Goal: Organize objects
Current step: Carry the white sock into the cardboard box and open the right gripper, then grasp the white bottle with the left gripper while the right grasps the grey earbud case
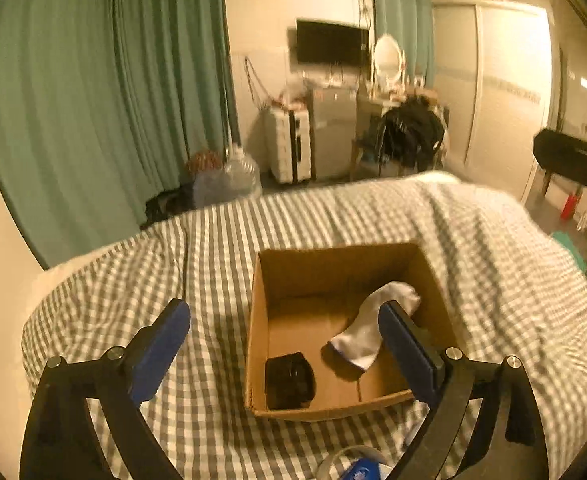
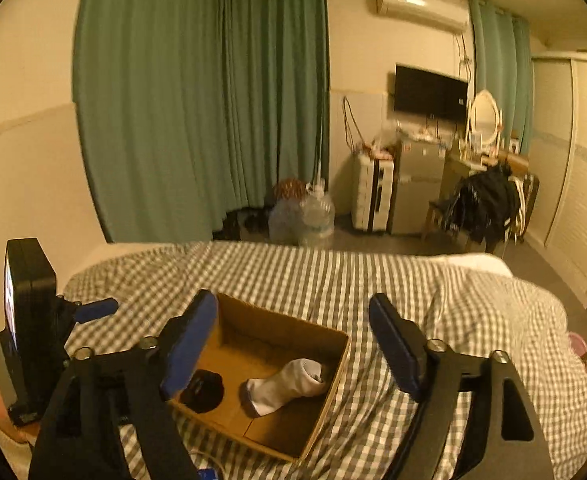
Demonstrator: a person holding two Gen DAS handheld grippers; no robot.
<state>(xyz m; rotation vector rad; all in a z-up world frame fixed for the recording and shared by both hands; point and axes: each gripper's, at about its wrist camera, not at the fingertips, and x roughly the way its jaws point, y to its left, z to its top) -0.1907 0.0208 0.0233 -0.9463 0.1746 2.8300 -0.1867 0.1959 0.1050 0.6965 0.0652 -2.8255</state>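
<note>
I hold both the left gripper (image 1: 285, 350) and right gripper (image 2: 293, 344) spread and empty above the cardboard box (image 1: 293, 264), where white sock (image 1: 367, 332) and black roll (image 1: 289, 380) (perhaps socks) lie sorted.

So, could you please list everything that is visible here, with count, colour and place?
cardboard box: one, brown, open, on the bed
sock: one, white, lying inside the box, right part
black item: one, inside the box, near left corner; what it is cannot be told
bed cover: one, grey and white check, over the bed
curtains: green, along the far walls
television: one, black, on the far wall
suitcase: one, white, on the floor under the television
water jug: one, clear, on the floor by the curtain
left tongs: open, empty, above the box
right tongs: open, empty, above the box
</note>
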